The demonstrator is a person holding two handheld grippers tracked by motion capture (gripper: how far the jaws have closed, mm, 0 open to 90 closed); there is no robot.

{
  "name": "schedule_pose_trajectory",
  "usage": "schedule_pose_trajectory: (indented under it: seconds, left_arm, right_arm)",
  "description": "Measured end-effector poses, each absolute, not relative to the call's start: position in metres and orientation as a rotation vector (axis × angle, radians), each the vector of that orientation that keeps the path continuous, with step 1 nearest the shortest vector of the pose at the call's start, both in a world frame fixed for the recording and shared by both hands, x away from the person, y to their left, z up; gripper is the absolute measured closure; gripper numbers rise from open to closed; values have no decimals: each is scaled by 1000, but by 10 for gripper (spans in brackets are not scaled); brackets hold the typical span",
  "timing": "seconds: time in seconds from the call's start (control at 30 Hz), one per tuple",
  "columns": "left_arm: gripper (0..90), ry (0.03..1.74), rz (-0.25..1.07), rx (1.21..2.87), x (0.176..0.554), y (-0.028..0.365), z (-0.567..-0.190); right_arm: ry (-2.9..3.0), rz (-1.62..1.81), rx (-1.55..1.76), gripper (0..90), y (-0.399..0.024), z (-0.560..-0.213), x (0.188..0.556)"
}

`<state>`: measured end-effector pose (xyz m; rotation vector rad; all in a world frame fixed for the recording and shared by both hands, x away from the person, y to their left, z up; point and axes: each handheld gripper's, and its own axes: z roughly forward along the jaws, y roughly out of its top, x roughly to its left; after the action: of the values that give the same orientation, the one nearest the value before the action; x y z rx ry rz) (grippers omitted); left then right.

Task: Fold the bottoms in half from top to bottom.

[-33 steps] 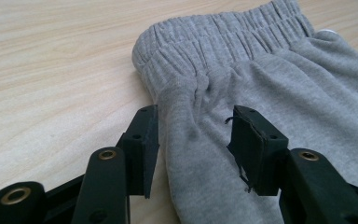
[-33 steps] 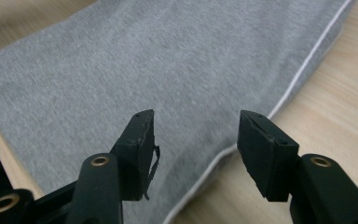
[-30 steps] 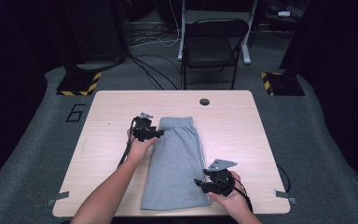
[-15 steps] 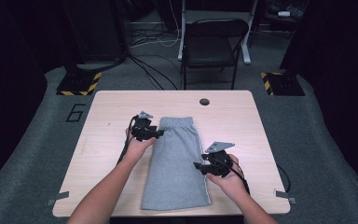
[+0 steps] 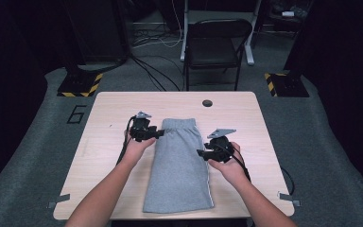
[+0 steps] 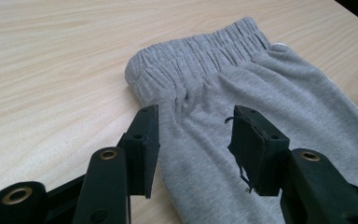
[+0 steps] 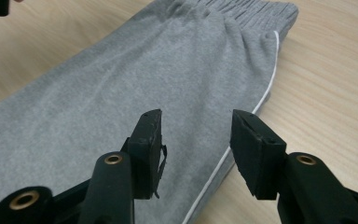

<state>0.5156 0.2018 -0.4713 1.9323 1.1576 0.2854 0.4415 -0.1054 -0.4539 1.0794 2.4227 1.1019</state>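
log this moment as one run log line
item: grey shorts flat on table | left gripper open at waistband | right gripper open over piped edge, jaws just closing, nothing gripped

The sweatpants under my tongs are soft grey fleecy cloth, matt, with a ribbed elastic waistband and smooth white piping down the side. The tabletop is pale wood-grain laminate, smooth with a faint sheen. My left tongs and right tongs look like matt black plastic with brass-coloured rivets.
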Motion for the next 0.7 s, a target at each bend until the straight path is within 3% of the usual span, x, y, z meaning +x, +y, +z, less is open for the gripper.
schedule_pose_trajectory:
  seconds: [0.4, 0.7]
  left_arm:
    - [554, 1150, 278, 1957, 517, 199, -476]
    - [561, 1179, 275, 1960, 520, 195, -483]
  right_arm:
    - [2411, 1111, 1116, 577, -91, -452, 468]
    - [2384, 1024, 1127, 607, -84, -470, 490]
